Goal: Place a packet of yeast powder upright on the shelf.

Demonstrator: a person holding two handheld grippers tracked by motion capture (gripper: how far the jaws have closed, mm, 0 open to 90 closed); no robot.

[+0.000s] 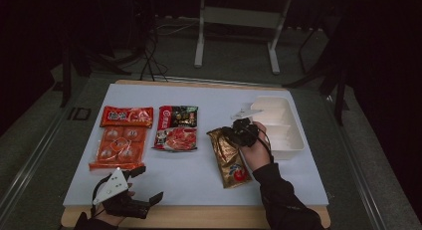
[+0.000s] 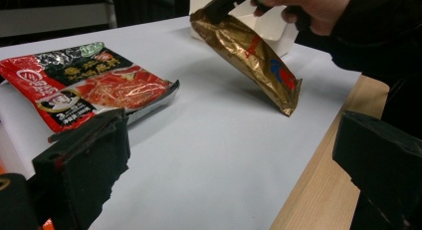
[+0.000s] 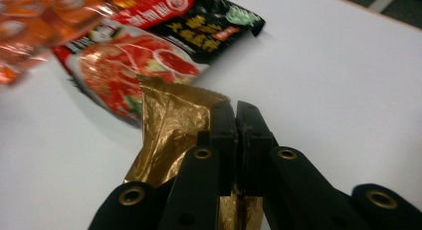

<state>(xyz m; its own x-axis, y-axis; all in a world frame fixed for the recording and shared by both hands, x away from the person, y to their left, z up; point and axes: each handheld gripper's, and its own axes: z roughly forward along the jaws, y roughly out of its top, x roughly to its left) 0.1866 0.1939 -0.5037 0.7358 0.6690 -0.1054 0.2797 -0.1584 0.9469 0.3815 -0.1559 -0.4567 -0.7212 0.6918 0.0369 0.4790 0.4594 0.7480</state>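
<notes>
The right gripper [image 1: 238, 130] has its jaws clamped on the top edge of the gold packet [image 1: 228, 158], which hangs tilted at about four o'clock from the table's middle, just beside the white tray [image 1: 291, 140]. The right gripper view shows what the high view cannot: the two black jaws pressed together with the gold foil pinched between them. The left gripper view shows the packet from the side, its top corner lifted and only its bottom corner on the sheet. The left gripper [image 1: 142, 185] sits at seven o'clock near the table's front edge, its jaws apart with nothing between them.

A red and black packet [image 1: 175, 127] lies at the centre and an orange packet [image 1: 122, 138] at nine o'clock. The white sheet [image 1: 199, 180] covers a wooden table [image 1: 199, 216]. The room beyond is dark, with a grey floor and a white stand [image 1: 239, 18] at twelve o'clock.
</notes>
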